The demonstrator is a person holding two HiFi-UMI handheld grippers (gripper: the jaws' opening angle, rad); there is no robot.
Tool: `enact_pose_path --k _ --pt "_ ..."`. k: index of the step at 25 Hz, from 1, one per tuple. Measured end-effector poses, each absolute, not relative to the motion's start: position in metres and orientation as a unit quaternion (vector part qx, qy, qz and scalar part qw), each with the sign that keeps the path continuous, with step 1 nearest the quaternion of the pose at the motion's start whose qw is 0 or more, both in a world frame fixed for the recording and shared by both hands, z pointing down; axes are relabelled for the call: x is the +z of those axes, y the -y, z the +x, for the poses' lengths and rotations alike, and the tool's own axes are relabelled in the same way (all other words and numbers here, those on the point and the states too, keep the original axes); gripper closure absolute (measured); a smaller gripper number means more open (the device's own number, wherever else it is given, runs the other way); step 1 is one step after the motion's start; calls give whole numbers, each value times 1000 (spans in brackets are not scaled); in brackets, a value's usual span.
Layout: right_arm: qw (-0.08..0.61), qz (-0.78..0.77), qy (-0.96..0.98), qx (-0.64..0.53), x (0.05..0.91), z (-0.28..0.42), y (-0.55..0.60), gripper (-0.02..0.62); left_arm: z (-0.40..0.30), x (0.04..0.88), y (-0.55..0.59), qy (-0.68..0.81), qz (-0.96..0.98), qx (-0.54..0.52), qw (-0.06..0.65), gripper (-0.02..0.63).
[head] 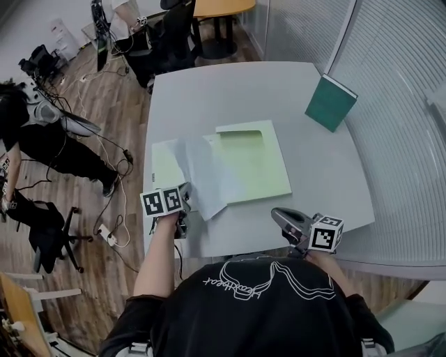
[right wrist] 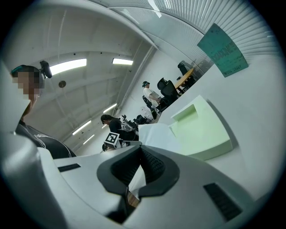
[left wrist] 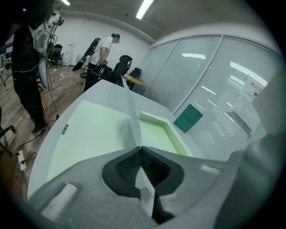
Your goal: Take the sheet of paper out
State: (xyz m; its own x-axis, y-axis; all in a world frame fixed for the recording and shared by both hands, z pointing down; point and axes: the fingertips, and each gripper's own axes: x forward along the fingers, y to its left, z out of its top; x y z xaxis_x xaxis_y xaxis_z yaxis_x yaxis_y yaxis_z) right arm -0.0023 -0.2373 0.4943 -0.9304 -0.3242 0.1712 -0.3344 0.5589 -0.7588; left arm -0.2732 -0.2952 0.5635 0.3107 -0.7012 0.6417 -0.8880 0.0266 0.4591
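Observation:
A white sheet of paper (head: 206, 176) lies partly over an open pale green folder (head: 255, 166) on the grey table (head: 223, 97). My left gripper (head: 184, 203) is shut on the sheet's near corner, close to the table's front left edge. In the left gripper view the paper's edge (left wrist: 144, 180) runs between the closed jaws (left wrist: 140, 147), with the folder (left wrist: 154, 134) beyond. My right gripper (head: 280, 216) hovers at the table's front edge, right of the folder and apart from it. Its jaws (right wrist: 140, 145) look shut with nothing in them, and the folder (right wrist: 201, 129) lies ahead.
A teal book (head: 331, 102) lies at the table's far right. A glass wall with blinds runs along the right. On the wooden floor to the left are a person in black (head: 42, 139), office chairs (head: 49, 233) and cables. Another person (head: 122, 17) stands at the far end.

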Motion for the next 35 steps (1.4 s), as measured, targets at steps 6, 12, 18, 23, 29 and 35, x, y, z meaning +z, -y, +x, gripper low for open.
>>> enact_pose_path --k 6,12,18,23,29,35 --pt "0 184 889 419 481 6 222 586 -272 524 262 592 699 81 392 592" --pt "-7 180 898 402 475 14 207 586 -261 493 233 607 712 64 348 592" --pt "-21 173 910 375 456 26 173 586 -226 456 186 595 744 50 300 592" --pt "-43 163 917 361 437 38 140 586 -194 426 147 577 770 32 270 592" --pt "-55 168 927 331 452 58 96 586 -141 437 89 540 803 15 252 592" --pt "-64 162 937 303 407 53 77 586 -112 406 63 497 828 3 258 592"
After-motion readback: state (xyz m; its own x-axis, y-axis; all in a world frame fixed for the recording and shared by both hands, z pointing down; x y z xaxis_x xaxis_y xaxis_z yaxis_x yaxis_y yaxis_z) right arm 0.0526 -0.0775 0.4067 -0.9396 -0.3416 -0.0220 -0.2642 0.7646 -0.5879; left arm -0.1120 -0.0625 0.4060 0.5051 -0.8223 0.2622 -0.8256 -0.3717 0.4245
